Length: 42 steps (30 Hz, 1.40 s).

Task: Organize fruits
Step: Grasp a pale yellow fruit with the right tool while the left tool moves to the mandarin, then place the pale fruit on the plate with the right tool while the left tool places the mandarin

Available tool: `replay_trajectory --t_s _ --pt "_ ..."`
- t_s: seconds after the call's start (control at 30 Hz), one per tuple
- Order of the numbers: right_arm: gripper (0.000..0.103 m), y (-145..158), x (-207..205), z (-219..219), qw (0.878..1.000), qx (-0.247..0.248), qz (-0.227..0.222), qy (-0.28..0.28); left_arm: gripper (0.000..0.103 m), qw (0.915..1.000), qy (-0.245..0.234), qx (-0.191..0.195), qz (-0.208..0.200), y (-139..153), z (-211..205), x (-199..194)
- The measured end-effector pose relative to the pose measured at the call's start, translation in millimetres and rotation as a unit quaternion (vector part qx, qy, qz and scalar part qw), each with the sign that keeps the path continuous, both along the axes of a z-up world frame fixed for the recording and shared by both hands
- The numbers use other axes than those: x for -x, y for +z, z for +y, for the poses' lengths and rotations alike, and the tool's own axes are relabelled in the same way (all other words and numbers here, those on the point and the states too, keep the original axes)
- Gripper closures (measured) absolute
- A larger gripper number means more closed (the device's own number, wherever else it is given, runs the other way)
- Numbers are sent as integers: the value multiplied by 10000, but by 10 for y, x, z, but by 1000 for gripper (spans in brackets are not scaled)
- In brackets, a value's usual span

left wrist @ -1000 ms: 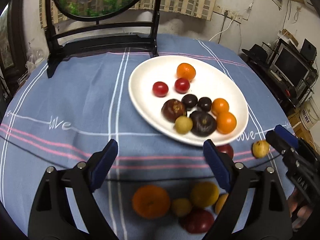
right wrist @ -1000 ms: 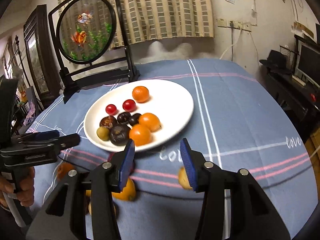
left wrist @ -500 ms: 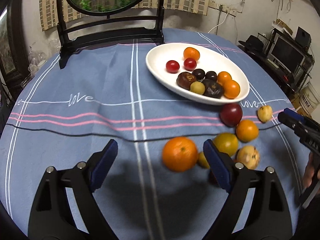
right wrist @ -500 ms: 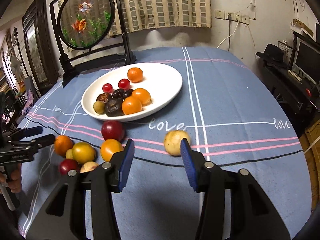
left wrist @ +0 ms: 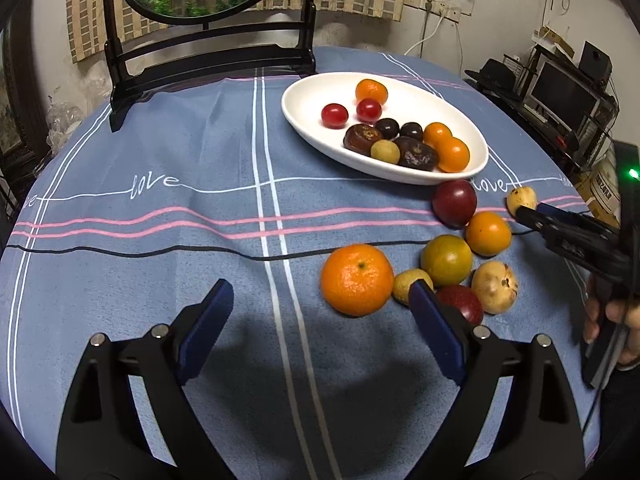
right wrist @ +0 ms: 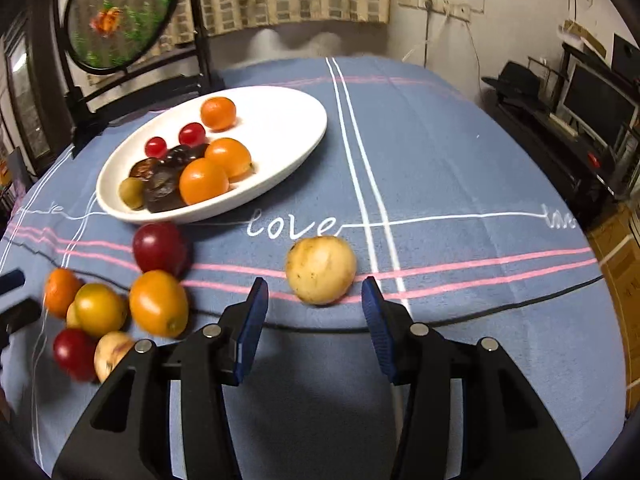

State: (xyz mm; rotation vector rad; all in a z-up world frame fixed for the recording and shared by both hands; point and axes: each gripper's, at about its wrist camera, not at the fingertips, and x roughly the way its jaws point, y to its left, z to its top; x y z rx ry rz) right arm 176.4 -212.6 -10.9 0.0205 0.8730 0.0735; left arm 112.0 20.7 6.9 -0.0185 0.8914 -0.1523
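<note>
Both claws gape empty: the right claw (right wrist: 314, 316) just short of a yellow fruit (right wrist: 321, 270) lying alone near the table's (right wrist: 460, 168) front edge, the left claw (left wrist: 320, 316) beside the loose fruit pile (left wrist: 446, 260). The plate (right wrist: 280, 120) sits mid-table. The pile's far fruits blur in the right view.

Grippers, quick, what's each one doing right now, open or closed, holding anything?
Left gripper: open, holding nothing.
Right gripper: open, empty, with the pale yellow fruit just ahead of its fingertips.
</note>
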Motion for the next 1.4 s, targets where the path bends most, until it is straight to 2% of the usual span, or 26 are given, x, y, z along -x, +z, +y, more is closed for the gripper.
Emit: replay_trajectory --t_s 0.07,0.13,0.17,0.4,0.5,0.57,0.77,0.8,0.83,0.87,1.2,1.4 --pt "55 -9 -60 38 9999 118 -93 -66 12 10000 -41 -46 5 -18 -20 -3" --pt "65 -45 -122 45 9998 149 12 -106 12 9999 -94 -105 34 -48 -48 -3" --pt "66 -47 -131 23 9998 129 25 -168 12 9998 -113 -136 48 -63 -61 -5" --pt "66 24 7 -114 9993 -301 84 -209 12 9996 -105 -257 73 -136 -79 -33" --pt "66 79 63 -105 9993 -342 1 -119 19 9992 -66 -367 116 -194 -78 -62" --pt "66 93 85 -95 9993 -372 -8 -83 24 9994 -127 -294 159 -220 -82 -79" --pt "66 115 120 -55 9991 -412 -46 45 27 9989 -115 -446 129 -318 -189 -182" --pt "66 117 121 -44 9991 -416 -51 65 30 9989 -102 -447 87 -312 -206 -199" --pt "66 123 125 -30 9991 -420 -60 95 37 9990 -97 -439 48 -302 -216 -199" --pt "66 130 128 -23 9990 -425 -71 117 61 9991 -117 -399 -47 -279 -223 -191" --pt "66 192 179 -7 9980 -506 -322 188 60 9997 91 219 59 -96 -106 -179" --pt "65 344 243 61 9965 -474 -649 233 59 9999 60 148 8 87 -222 -315"
